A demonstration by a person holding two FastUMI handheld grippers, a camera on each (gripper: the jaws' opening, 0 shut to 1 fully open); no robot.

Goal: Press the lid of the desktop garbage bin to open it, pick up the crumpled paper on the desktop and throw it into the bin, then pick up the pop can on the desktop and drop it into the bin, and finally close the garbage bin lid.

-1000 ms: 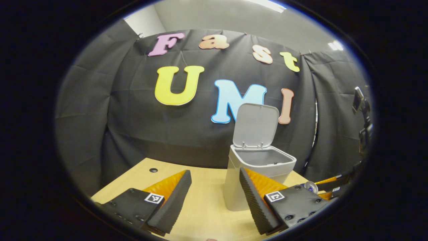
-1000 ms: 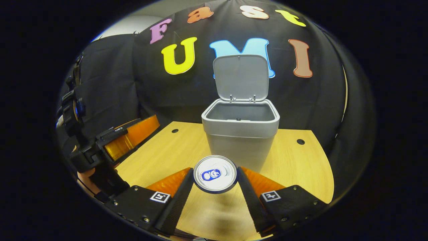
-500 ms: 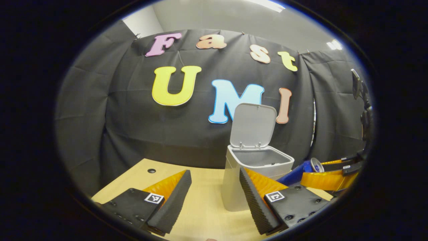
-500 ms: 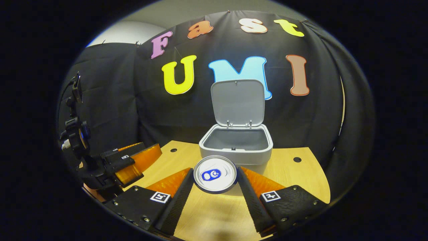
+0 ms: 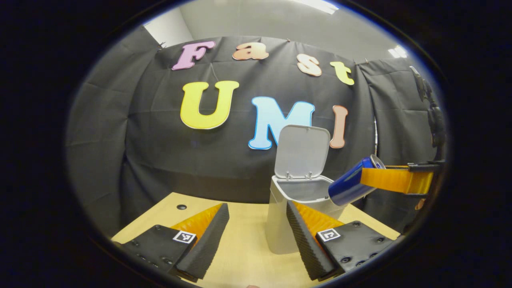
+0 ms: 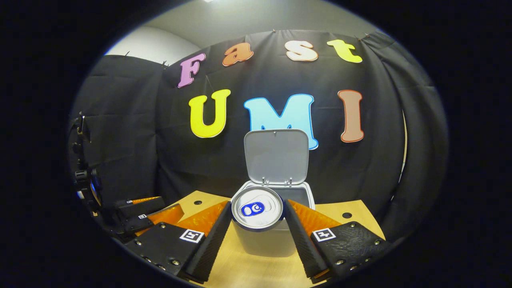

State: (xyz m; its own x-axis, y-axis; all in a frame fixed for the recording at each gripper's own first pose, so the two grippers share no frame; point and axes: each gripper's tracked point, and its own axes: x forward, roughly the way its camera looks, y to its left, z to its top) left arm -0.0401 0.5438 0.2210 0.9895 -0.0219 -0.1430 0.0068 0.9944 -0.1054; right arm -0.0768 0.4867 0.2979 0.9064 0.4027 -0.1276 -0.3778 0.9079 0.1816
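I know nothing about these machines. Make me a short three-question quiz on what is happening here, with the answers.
1. True or false: the bin lid is shut.
2. What does the right tool hold? A) crumpled paper B) pop can C) nothing
3. Fill in: the left tool stands ____, with nothing between its fingers.

Key:
1. False. The lid stands upright behind the open garbage bin.
2. B. Both fingers press on the pop can, which the left gripper view shows tilted in the air beside the bin's opening.
3. Open. It hangs low over the wooden desktop, near the bin.
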